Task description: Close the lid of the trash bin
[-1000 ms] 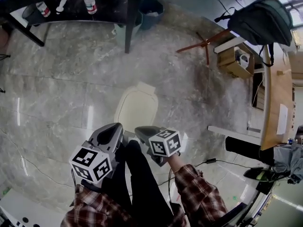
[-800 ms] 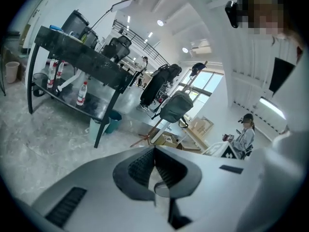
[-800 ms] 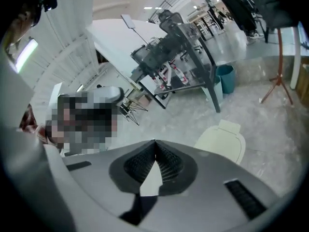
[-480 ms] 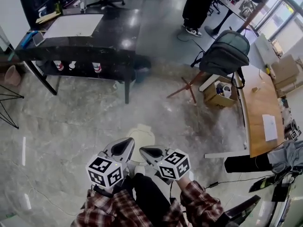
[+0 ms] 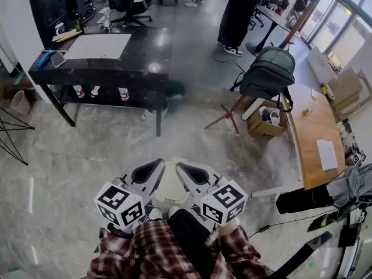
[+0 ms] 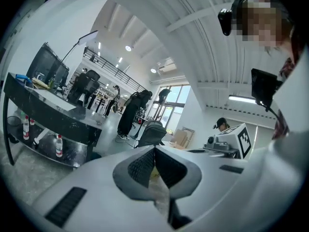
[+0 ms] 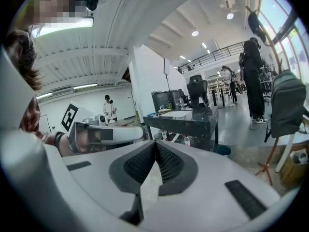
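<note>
1. The left gripper (image 6: 154,150) is pressing its jaws together at the tips and is holding nothing.
2. The right gripper (image 7: 155,144) is doing the same, with its jaws meeting at the tips and nothing between them.
3. In the head view both grippers are pointing forward and angling toward each other. They are flanking the trash bin (image 5: 170,186), one just beside it on each side. Whether either is touching it cannot be told.
4. The trash bin is standing on the grey marble floor (image 5: 87,150) right in front of the person. From above it is looking cream, rounded and shut.
5. The person's plaid sleeves (image 5: 145,246) are filling the bottom of the head view behind the marker cubes.
6. A black tabletop (image 5: 133,54) is standing well beyond the bin and carrying a white sheet (image 5: 96,45). Bottles (image 5: 123,93) are sitting on the shelf beneath it.
7. To the right, a grey-green backpack (image 5: 270,71) is perching above a cardboard box (image 5: 264,121). A wooden tabletop (image 5: 317,135) is running along that side.
</note>
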`<move>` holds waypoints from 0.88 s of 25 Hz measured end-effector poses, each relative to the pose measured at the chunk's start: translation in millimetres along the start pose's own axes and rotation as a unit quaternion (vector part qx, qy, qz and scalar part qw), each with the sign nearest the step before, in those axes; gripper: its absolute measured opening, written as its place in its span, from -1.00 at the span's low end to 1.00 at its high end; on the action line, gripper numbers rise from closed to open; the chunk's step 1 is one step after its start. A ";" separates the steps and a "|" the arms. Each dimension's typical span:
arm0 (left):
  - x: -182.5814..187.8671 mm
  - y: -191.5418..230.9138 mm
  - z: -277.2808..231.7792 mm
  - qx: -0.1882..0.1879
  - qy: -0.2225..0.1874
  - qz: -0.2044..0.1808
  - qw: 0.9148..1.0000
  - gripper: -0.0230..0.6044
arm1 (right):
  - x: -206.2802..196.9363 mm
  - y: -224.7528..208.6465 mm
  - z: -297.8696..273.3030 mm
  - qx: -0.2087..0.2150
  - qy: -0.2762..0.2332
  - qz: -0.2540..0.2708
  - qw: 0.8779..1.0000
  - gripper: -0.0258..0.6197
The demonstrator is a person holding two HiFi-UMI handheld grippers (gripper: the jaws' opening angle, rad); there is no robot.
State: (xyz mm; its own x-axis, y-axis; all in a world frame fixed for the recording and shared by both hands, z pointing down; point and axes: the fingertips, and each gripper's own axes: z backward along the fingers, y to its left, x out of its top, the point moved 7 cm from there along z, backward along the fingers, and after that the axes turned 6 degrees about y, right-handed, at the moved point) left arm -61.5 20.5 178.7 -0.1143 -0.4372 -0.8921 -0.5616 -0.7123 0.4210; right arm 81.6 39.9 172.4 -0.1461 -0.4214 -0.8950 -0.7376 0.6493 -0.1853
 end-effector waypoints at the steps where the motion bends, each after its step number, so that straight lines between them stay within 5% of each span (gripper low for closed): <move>1: 4.0 -3.1 3.1 -0.004 -0.004 -0.006 1.000 -0.89 | 3.6 3.4 1.8 -0.003 -0.006 0.004 1.000 -0.88; 7: 19.1 -13.4 10.4 -0.018 -0.019 -0.034 0.999 -0.89 | 11.7 5.9 4.7 -0.006 -0.042 -0.028 0.999 -0.88; 22: 12.0 -13.8 20.3 -0.011 -0.018 -0.026 0.999 -0.89 | 5.2 17.8 -3.1 0.019 -0.046 -0.041 0.998 -0.88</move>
State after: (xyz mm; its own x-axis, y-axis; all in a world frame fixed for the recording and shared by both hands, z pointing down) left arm -71.7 36.3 158.8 -0.1154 -0.3787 -0.9183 -0.5492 -0.7460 0.3767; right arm 65.7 47.3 165.7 -0.0240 -0.4156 -0.9092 -0.7194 0.6387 -0.2730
